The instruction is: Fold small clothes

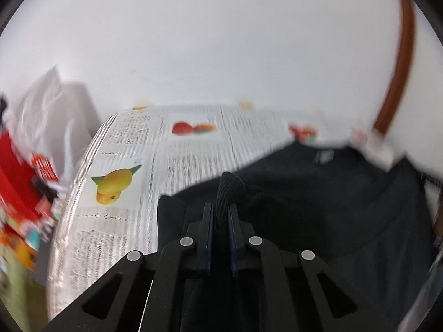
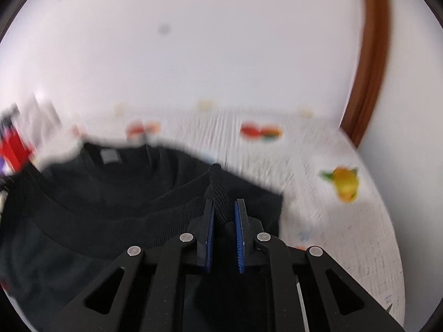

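A black shirt [image 1: 318, 193] lies on the table with its collar and grey label toward the far side; it also shows in the right wrist view [image 2: 110, 191]. My left gripper [image 1: 220, 207] is shut on a bunched ribbed edge of the shirt, which sticks up between the fingers. My right gripper [image 2: 224, 204] is shut on another ribbed fold of the same shirt, lifted a little over the cloth. Both views are blurred by motion.
The table [image 1: 193, 149] is covered with a white cloth printed with text and fruit pictures, seen also in the right wrist view [image 2: 332, 221]. Red and white clutter [image 1: 25, 171] stands at the left. A white wall and a brown door frame [image 2: 368, 83] stand behind.
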The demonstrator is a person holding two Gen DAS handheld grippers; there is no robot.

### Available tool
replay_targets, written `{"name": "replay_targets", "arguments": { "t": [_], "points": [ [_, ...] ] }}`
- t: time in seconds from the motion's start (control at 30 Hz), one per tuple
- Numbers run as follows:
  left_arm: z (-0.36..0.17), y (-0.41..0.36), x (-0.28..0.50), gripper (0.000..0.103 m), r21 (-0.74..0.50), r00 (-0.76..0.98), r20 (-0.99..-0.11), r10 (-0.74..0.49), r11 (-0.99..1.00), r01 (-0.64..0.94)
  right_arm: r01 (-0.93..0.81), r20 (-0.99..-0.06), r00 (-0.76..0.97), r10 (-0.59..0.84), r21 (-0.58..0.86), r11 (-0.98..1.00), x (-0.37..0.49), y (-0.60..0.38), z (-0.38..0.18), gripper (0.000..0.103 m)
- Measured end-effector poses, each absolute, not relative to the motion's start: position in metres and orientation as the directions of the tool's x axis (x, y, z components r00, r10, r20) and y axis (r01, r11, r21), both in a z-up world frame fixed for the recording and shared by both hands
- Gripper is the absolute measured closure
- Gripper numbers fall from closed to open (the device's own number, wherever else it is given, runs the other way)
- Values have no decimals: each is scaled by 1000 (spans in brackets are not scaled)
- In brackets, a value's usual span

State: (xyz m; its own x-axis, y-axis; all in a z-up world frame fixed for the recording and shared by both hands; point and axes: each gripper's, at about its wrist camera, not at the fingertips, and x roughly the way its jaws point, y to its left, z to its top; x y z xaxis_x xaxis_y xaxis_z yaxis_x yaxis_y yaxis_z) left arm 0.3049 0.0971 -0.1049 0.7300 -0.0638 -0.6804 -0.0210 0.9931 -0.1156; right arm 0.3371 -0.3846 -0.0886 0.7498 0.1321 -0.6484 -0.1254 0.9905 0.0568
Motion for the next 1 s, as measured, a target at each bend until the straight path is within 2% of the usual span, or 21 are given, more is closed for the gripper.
{"name": "replay_targets", "arguments": {
  "t": [0.1, 0.3, 0.4, 0.53, 0.6, 0.67, 0.73, 0.8, 0.9, 0.97, 1.0],
  "points": [
    [-107, 101, 321, 93, -128, 717, -696, -47, 990, -58, -76, -605, 784, 135, 123, 990, 336, -403, -80, 90],
    [-137, 85, 349, 93, -24, 634, -771, 54, 993, -113, 31, -763, 647, 14, 45, 999, 375, -397, -132, 89],
    [-145, 80, 351, 93, 9, 616, -783, 80, 993, -117, 32, -771, 637, 3, 30, 999, 376, -396, -138, 87],
    [-143, 81, 352, 90, 6, 607, -791, 74, 994, -112, 8, -761, 647, -50, -58, 998, 370, -387, -125, 72],
    [-143, 80, 352, 89, 7, 610, -790, 68, 995, -102, -23, -748, 661, -59, -99, 995, 368, -380, -122, 69],
    [-143, 80, 351, 89, 9, 610, -790, 66, 995, -97, -26, -750, 657, -77, -124, 992, 371, -376, -125, 69],
    [-141, 80, 349, 89, -6, 610, -791, 52, 996, -92, -30, -777, 626, -64, -107, 994, 381, -376, -134, 83],
    [-139, 80, 346, 84, -5, 604, -795, 51, 996, -91, -35, -775, 629, -58, -102, 994, 386, -377, -139, 89],
    [-137, 79, 338, 83, 6, 606, -794, 53, 997, -79, -17, -767, 638, -68, -103, 995, 384, -378, -137, 89],
    [-135, 78, 331, 74, 17, 603, -795, 60, 997, -75, -1, -768, 636, -74, -97, 995, 379, -378, -134, 89],
    [-134, 79, 329, 73, 19, 604, -795, 60, 997, -74, 11, -766, 637, -82, -97, 995, 374, -378, -130, 88]
  ]
}}
